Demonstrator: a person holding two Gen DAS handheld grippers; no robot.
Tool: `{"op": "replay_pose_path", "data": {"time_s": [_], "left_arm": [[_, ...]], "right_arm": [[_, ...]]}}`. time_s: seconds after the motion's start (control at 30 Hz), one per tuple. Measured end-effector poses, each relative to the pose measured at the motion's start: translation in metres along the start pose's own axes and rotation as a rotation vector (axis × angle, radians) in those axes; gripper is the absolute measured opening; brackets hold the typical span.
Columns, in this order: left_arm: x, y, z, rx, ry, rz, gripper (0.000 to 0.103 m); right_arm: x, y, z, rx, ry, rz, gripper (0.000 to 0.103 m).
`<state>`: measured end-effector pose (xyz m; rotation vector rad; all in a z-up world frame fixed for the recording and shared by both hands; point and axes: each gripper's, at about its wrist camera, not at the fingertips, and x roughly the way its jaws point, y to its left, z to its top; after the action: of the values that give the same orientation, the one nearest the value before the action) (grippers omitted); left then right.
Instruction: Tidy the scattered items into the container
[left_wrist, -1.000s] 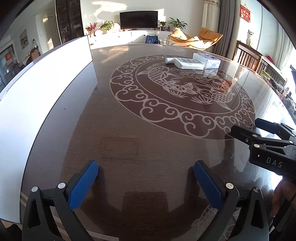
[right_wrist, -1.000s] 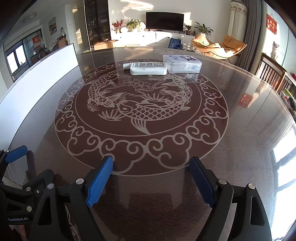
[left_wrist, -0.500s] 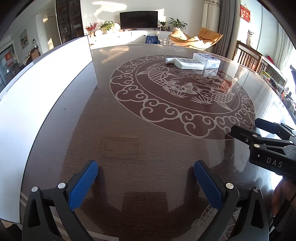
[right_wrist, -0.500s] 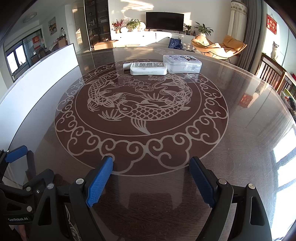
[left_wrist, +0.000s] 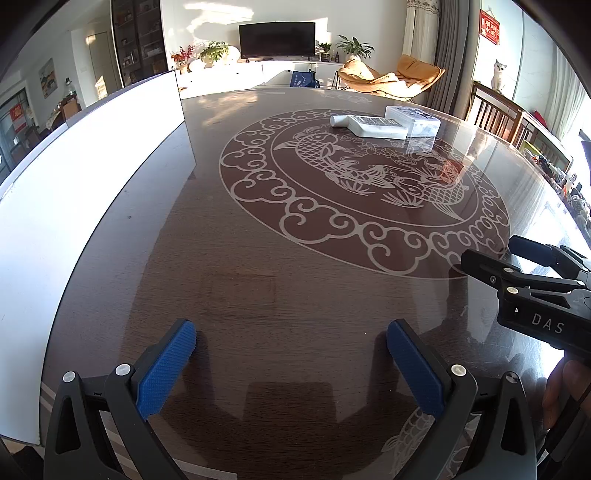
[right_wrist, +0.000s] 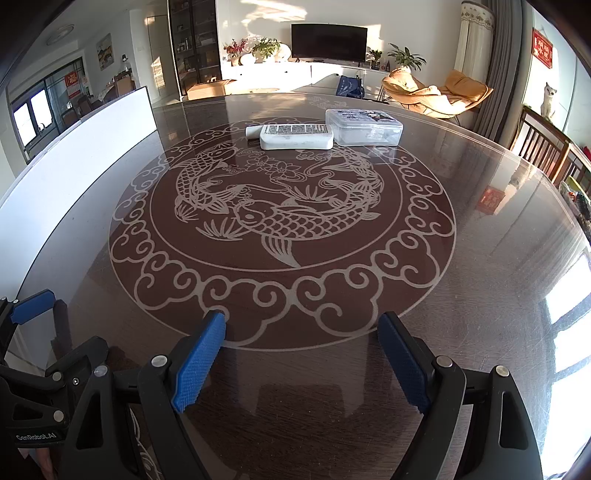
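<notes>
Both the left gripper (left_wrist: 291, 365) and right gripper (right_wrist: 301, 354) are hovering spread wide over the near table (right_wrist: 480, 258), grasping nothing, while the bottle (right_wrist: 295, 136) is lying far across, touching the box (right_wrist: 364, 127).

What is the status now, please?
Left claw open, empty. Right claw open, empty. Bottle lies touching the closed box, far across the table. Path clear.
</notes>
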<state>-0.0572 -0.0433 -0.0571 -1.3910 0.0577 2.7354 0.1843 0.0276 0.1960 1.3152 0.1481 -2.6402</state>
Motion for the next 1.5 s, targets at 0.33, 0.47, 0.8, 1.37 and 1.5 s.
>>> {"op": "replay_pose_path", "data": {"time_s": [0.33, 0.47, 0.8, 1.37, 1.5], "left_arm": [[0.0, 0.0, 0.0, 0.001, 0.0, -0.001, 0.103], [0.0, 0.0, 0.0, 0.001, 0.0, -0.001, 0.103], [0.0, 0.0, 0.0, 0.001, 0.0, -0.001, 0.103], [0.002, -0.001, 0.004, 0.001, 0.007, -0.003, 0.103], [0.002, -0.001, 0.005, 0.001, 0.007, -0.003, 0.103]], "right_arm": [[0.001, 0.002, 0.0, -0.003, 0.004, 0.006, 0.088], [0.001, 0.002, 0.0, -0.004, 0.004, 0.006, 0.088], [0.016, -0.022, 0.037, 0.026, -0.027, 0.03, 0.089], [0.166, -0.11, 0.241, 0.51, 0.062, -0.054, 0.09], [0.175, -0.053, 0.241, 0.237, 0.084, -0.047, 0.09]]}}
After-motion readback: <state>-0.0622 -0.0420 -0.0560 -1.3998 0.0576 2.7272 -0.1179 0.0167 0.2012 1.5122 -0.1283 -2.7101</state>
